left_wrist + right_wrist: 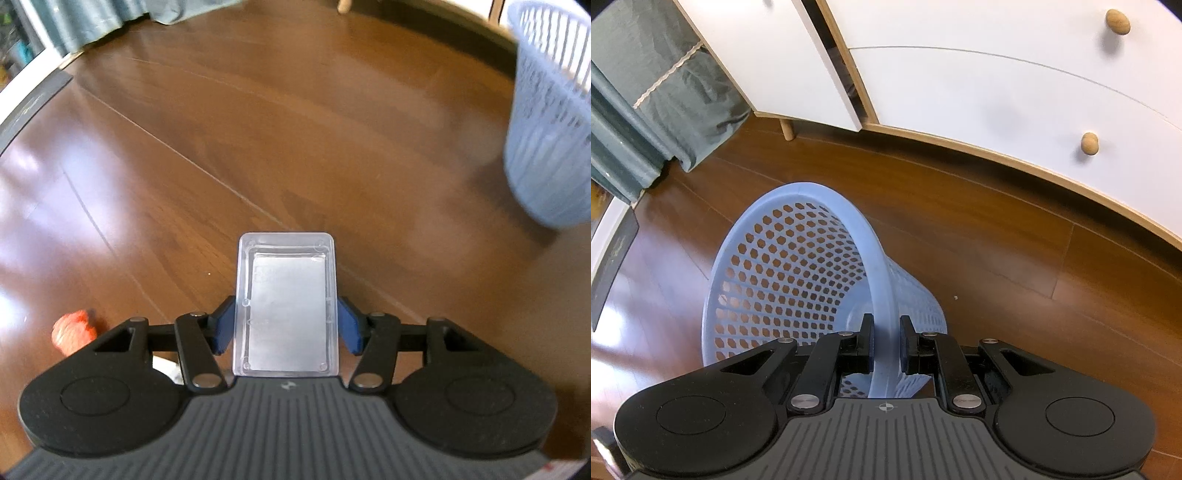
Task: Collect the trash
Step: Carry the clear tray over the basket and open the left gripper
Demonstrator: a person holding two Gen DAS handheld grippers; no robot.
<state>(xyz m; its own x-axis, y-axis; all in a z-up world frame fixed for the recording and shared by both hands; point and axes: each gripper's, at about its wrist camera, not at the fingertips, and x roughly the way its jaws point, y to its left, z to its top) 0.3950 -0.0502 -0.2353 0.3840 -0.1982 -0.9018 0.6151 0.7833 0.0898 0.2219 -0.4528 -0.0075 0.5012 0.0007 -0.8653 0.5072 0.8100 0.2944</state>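
In the left wrist view a clear plastic box point(286, 306) sticks forward from my left gripper point(286, 326), whose blue pads point(224, 328) press on its two long sides, holding it above the wooden floor. A crumpled orange piece of trash point(72, 330) lies on the floor at the lower left. The pale blue mesh basket point(550, 122) stands at the far right. In the right wrist view my right gripper point(886, 341) is shut on the rim of that basket point(798, 273), which tilts away toward the left.
A white cabinet with wooden knobs point(1015, 99) runs along the back and right. A teal curtain point(639, 110) hangs at the left by a window sill point(26, 107). Brown wooden floor point(258, 129) lies between the box and the basket.
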